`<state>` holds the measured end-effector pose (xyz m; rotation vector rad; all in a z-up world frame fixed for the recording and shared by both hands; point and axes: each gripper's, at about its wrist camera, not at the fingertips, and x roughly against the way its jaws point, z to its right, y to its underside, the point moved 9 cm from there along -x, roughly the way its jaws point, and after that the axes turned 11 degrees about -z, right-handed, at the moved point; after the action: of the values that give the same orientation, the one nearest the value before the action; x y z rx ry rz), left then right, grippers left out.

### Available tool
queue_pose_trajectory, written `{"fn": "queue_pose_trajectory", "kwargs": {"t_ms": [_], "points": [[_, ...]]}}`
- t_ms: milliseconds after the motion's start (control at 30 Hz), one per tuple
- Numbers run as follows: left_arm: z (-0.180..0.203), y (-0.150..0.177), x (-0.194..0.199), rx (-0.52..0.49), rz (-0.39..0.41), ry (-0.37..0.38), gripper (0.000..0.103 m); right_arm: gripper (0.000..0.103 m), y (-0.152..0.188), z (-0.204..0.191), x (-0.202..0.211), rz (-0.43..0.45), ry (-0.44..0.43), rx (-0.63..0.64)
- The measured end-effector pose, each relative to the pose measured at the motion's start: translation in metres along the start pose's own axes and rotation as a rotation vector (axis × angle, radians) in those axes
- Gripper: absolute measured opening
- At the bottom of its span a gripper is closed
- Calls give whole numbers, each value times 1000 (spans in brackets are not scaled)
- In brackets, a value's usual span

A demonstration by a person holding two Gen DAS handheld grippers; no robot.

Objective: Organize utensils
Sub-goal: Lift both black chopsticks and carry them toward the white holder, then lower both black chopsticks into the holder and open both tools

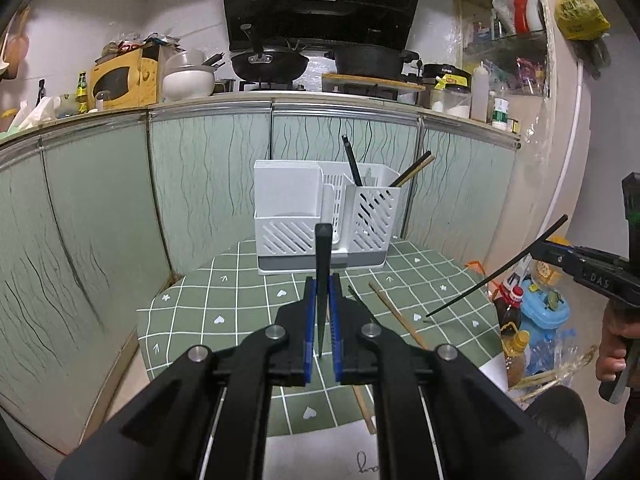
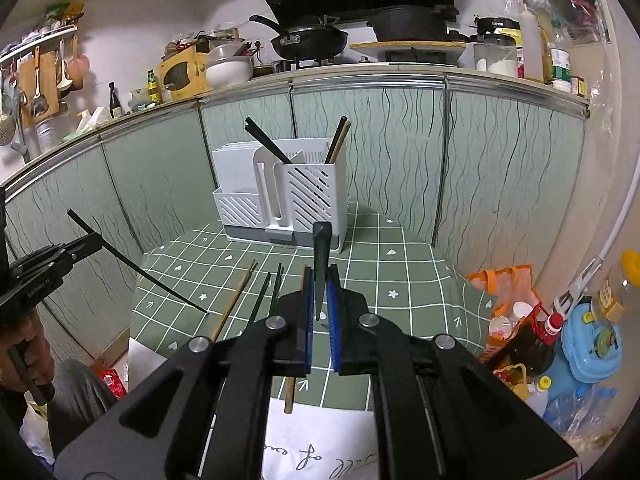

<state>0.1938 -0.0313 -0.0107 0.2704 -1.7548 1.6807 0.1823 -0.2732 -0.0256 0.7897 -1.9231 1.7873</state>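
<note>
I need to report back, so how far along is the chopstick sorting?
Done: several chopsticks already stand in the white holder. In hand: the left gripper and right gripper each clamp a black chopstick. Left: a few chopsticks on the tablecloth.

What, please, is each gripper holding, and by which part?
Each holds one black chopstick, clamped near its thick end: left gripper on its chopstick, right gripper on its chopstick, the thin tips pointing down.
</note>
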Motion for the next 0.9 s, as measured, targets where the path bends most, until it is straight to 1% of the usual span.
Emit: {"fn": "queue_pose_trajectory", "kwargs": {"t_ms": [167,300,400,533,900], "points": [[0,-11,-4,9,6,14,6,6,-14,-4,8,21,2,8],[4,-25,-4,-8,19,14,6,6,-24,-9,11,29,3,17],[8,-39,-4,-25,33,9,6,6,-33,-14,14,36,3,30],[15,-61,-4,-31,48,24,6,6,-47,-19,19,47,1,48],[36,-121,-3,-71,92,58,6,6,-100,-21,27,87,1,74]]}}
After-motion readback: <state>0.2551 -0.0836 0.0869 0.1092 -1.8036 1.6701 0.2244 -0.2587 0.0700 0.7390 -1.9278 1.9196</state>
